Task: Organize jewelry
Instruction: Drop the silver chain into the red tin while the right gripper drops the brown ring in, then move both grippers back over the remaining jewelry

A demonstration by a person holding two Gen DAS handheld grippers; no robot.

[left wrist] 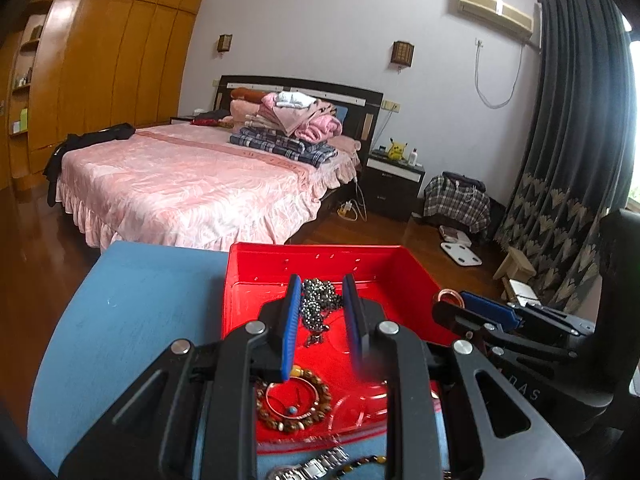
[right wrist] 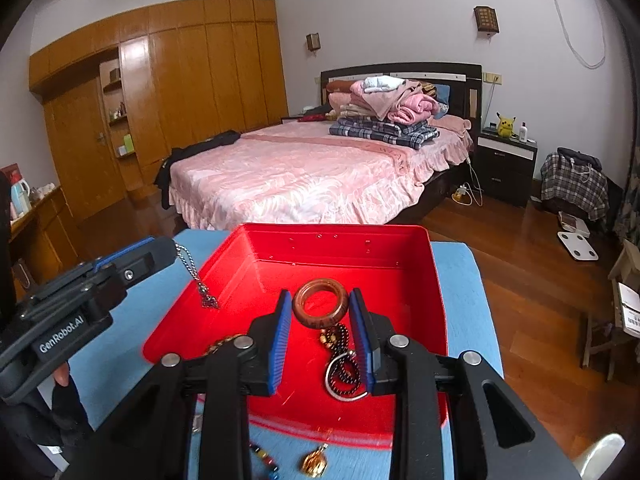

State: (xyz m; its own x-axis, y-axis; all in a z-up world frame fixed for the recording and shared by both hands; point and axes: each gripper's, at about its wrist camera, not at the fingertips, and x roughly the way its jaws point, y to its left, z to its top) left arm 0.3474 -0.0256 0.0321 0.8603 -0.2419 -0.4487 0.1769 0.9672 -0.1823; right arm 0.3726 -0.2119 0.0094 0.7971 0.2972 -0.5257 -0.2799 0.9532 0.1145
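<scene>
Dark beaded chain necklace [left wrist: 318,308]: hangs from left claw [left wrist: 320,312], over red metal tray [left wrist: 256,276].
Brown wooden ring [right wrist: 320,306]: clamped by right claw [right wrist: 320,316], 12 o'clock of silver hook [right wrist: 340,384].

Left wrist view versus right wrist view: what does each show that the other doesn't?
Left only: a bead bracelet in the tray, a watch on the blue surface, the air conditioner.

Right only: a gold pendant in front of the tray, the door.

Both: the red tray, the left gripper holding a dark chain, the right gripper holding a wooden ring.
</scene>
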